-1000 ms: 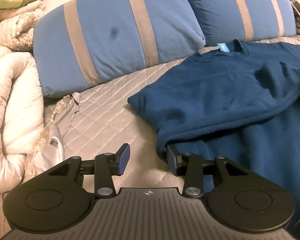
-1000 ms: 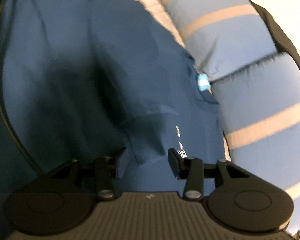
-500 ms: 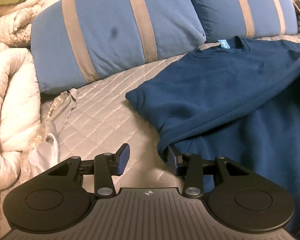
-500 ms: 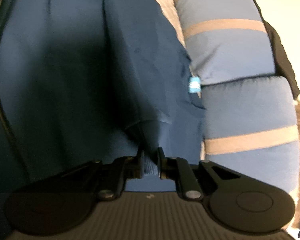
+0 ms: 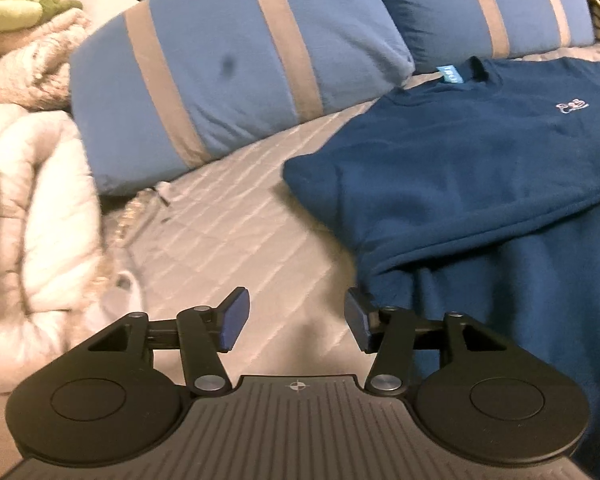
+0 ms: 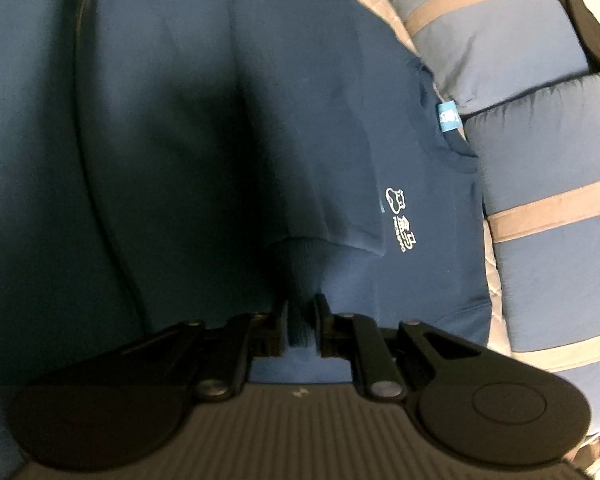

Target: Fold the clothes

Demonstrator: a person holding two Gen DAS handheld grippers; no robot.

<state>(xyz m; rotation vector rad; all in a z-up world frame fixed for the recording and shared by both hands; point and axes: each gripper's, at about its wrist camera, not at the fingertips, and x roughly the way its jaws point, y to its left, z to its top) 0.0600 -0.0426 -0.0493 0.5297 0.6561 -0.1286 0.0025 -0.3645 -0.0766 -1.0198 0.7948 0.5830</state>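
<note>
A navy blue sweatshirt (image 5: 480, 168) lies on the quilted bed, one sleeve folded across its chest, a white logo (image 5: 572, 107) near the right and a light blue neck tag (image 5: 447, 74) by the pillows. My left gripper (image 5: 296, 320) hovers open over the bedspread, its right finger just beside the sweatshirt's folded edge, nothing between the fingers. In the right wrist view the same sweatshirt (image 6: 220, 140) fills the frame. My right gripper (image 6: 300, 320) is shut on the ribbed sleeve cuff (image 6: 302, 276), lifted a little above the body near the logo (image 6: 400, 220).
Two blue pillows with tan stripes (image 5: 228, 80) (image 6: 540, 160) lie along the head of the bed. A rolled white duvet (image 5: 40, 220) and piled blankets (image 5: 28, 60) sit at the left. Grey quilted bedspread (image 5: 240, 220) shows between the duvet and the sweatshirt.
My right gripper closed on the sleeve cuff and has pulled it across the chest, uncovering the logo. My left gripper backed off the sweatshirt's edge and stays open.
</note>
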